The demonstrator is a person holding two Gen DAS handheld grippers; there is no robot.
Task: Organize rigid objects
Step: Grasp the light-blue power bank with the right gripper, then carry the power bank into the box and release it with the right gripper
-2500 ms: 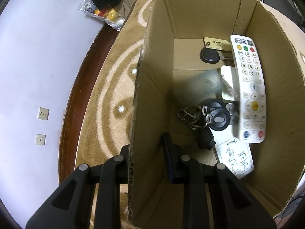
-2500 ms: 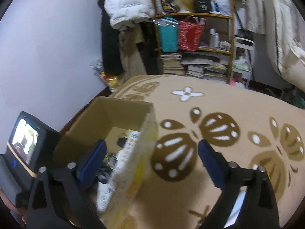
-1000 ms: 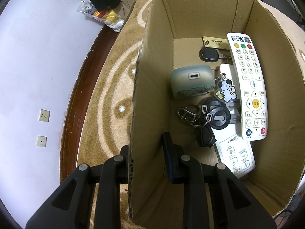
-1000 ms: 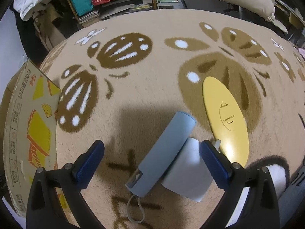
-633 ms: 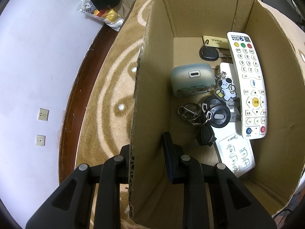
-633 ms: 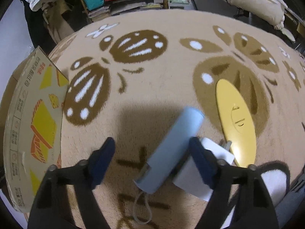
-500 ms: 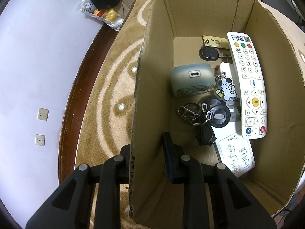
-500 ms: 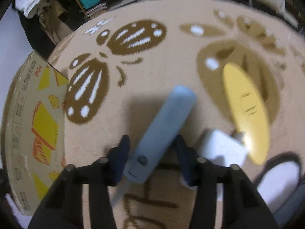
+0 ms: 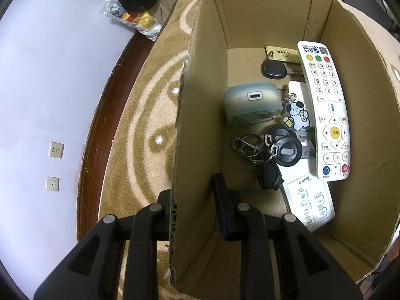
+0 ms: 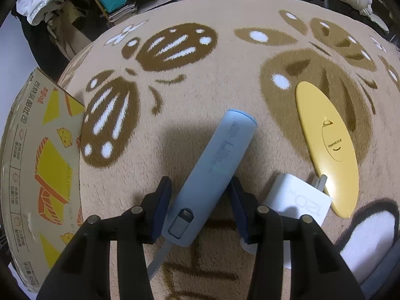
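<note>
My left gripper is shut on the left wall of the open cardboard box, one finger outside and one inside. Inside lie a white remote, a second white remote, a pale blue earbud case, a bunch of keys and a black fob. In the right wrist view, my right gripper is shut on a blue-grey bar-shaped device lying on the carpet, both pads against its near end; a strap trails from it.
A white charger and a yellow oval object lie on the patterned carpet just right of the gripped device. The printed outside of the box stands at the left. Shelves and clutter line the far edge of the room.
The right gripper came down over the blue-grey device and its jaws went from wide open to pressing on it. The earbud case landed in the box earlier. The left gripper kept still.
</note>
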